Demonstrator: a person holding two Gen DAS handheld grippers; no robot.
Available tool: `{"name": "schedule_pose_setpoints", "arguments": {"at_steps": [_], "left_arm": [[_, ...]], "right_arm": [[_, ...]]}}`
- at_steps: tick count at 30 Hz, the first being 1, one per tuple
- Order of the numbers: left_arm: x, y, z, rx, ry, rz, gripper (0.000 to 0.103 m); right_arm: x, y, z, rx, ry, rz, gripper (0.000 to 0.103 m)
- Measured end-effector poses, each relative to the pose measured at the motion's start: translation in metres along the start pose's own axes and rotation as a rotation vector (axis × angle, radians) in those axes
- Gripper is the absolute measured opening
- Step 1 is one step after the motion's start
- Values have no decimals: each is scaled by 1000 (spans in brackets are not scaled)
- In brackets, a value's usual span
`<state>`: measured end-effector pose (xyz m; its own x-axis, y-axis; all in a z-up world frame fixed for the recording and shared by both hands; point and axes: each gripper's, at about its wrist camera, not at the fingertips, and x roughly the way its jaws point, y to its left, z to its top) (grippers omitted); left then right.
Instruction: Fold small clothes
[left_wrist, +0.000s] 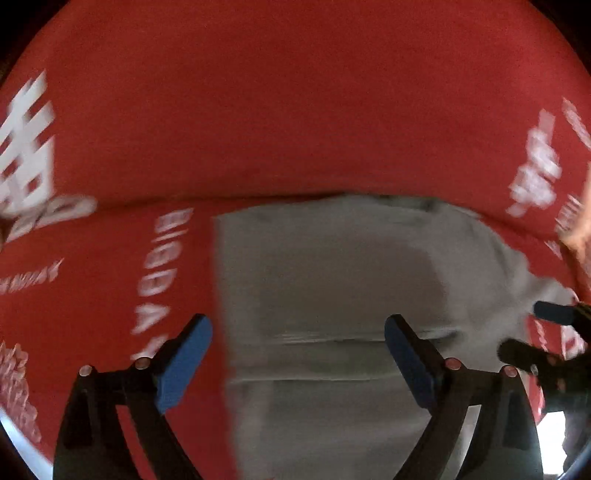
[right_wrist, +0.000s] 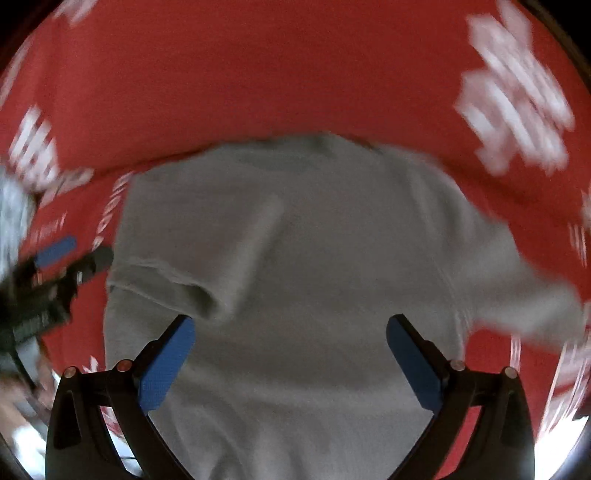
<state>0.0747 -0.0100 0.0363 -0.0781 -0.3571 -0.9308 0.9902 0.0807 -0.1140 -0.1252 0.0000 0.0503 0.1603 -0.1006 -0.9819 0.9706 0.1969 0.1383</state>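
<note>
The grey T-shirt (right_wrist: 295, 277) lies spread on the red printed cloth (right_wrist: 258, 74), its neckline towards the far side of that cloth and one short sleeve already folded in over the body on the left as the right wrist view shows it. It looks like thin, soft knit: light, limp, likely to sag and drag rather than keep a shape, and not fragile. The safest holds would seem to be the hemmed edges, such as the sleeve hem or the shoulder seam, where the fabric is doubled and less prone to slip from the pads. The left gripper (left_wrist: 297, 354) hangs above the shirt's left edge, where grey meets the red cloth, with jaws spread wide and nothing between them. The right gripper (right_wrist: 290, 350) is poised over the middle of the shirt, also wide and empty, with the other sleeve trailing out to the right across the red cloth.
</note>
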Motion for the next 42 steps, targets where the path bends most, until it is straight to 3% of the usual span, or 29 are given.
{"name": "schedule_pose_setpoints", "arguments": {"at_steps": [4, 9, 10, 11, 12, 13, 16, 19, 22, 24, 25, 27, 28, 29, 33, 38, 42], "left_arm": [[40, 51, -7, -150, 147, 34, 95], [68, 53, -36, -119, 207, 98, 95], [68, 52, -39, -119, 198, 95, 95], [67, 51, -41, -118, 189, 93, 95], [67, 49, -42, -114, 189, 94, 95], [66, 48, -44, -107, 189, 96, 95], [63, 47, -49, -84, 188, 96, 95], [60, 46, -54, -67, 190, 91, 95], [57, 44, -58, -48, 189, 92, 96], [55, 38, -61, -29, 191, 98, 96], [54, 35, -62, -16, 192, 103, 96], [51, 31, -64, -3, 200, 107, 96], [50, 31, -64, -7, 209, 104, 96], [48, 32, -64, -17, 221, 95, 95], [35, 40, -46, -69, 202, 42, 95], [51, 49, -14, -120, 213, 7, 95], [72, 49, -5, -136, 269, -1, 95]], "right_arm": [[35, 72, 17, -324, -31, -105, 103], [77, 113, 22, -527, -41, -301, 102], [84, 115, 24, -544, -43, -353, 94], [89, 115, 26, -551, -44, -384, 56], [92, 113, 31, -530, -33, -353, 23], [88, 104, 35, -486, -30, -313, 6], [52, 56, 39, -208, -120, -136, 6], [27, -11, 30, 159, -192, 24, 6], [35, -90, -4, 607, -171, 202, 13], [50, -123, -27, 819, -136, 301, 14], [56, -132, -37, 886, -128, 341, 18], [59, -144, -54, 992, -135, 380, 46], [58, -148, -62, 1039, -148, 400, 70], [57, -150, -68, 1081, -166, 435, 74], [54, -133, -77, 1119, -132, 598, 74], [77, -28, -56, 937, 65, 815, 74], [107, 40, -48, 942, 125, 889, 74]]}}
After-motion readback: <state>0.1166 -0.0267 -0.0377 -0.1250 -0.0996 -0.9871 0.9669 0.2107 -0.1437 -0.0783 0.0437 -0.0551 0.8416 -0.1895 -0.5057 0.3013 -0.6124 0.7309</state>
